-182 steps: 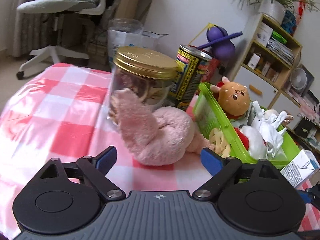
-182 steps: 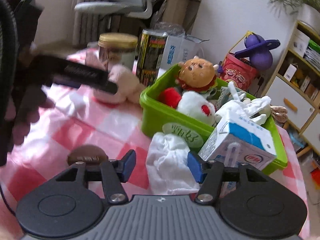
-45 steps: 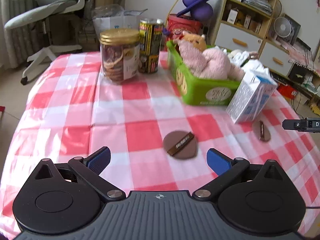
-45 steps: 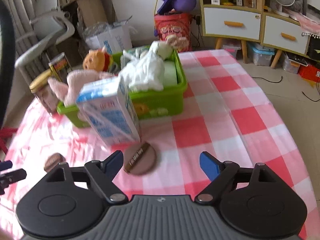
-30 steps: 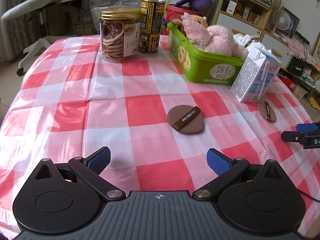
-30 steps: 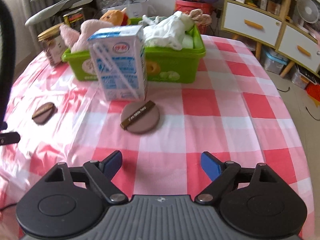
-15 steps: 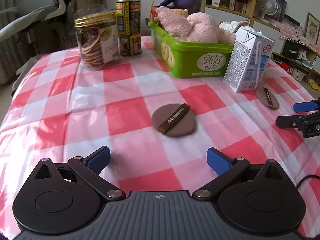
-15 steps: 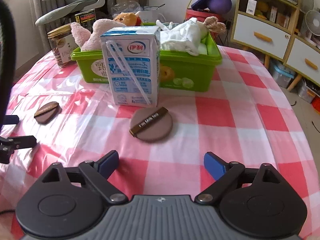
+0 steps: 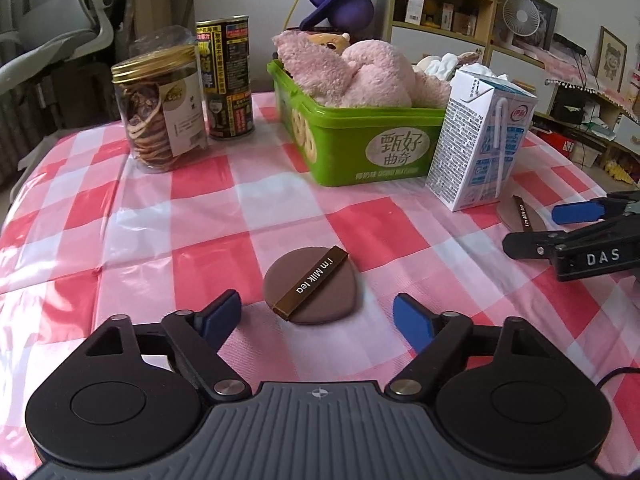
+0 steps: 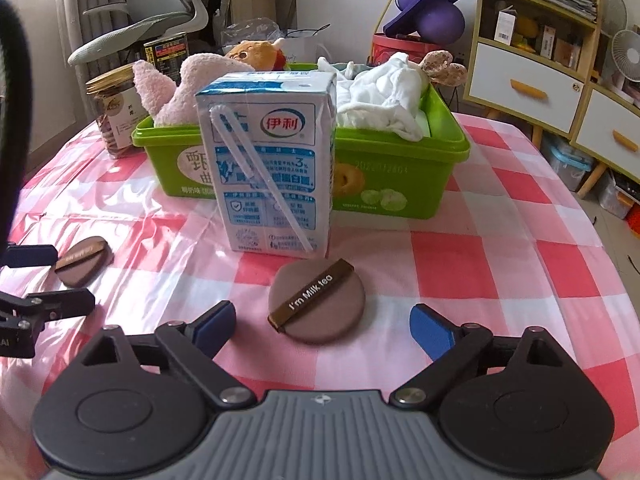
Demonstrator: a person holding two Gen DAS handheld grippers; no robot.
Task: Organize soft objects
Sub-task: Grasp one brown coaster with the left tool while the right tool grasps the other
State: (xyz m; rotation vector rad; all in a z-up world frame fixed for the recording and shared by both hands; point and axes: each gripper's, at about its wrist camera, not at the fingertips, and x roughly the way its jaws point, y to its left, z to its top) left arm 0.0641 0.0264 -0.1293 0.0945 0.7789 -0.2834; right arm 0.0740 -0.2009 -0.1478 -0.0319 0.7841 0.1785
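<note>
Red-checked desk (image 9: 200, 216) has bare cloth around each brown puff. Left claw (image 9: 316, 316) and right claw (image 10: 322, 326) are both spread wide, each with a puff (image 9: 311, 285) (image 10: 316, 301) lying between its tips. Behind stands the milk carton (image 10: 272, 164), then the green bin (image 10: 400, 176) holding soft toys (image 9: 360, 72).
</note>
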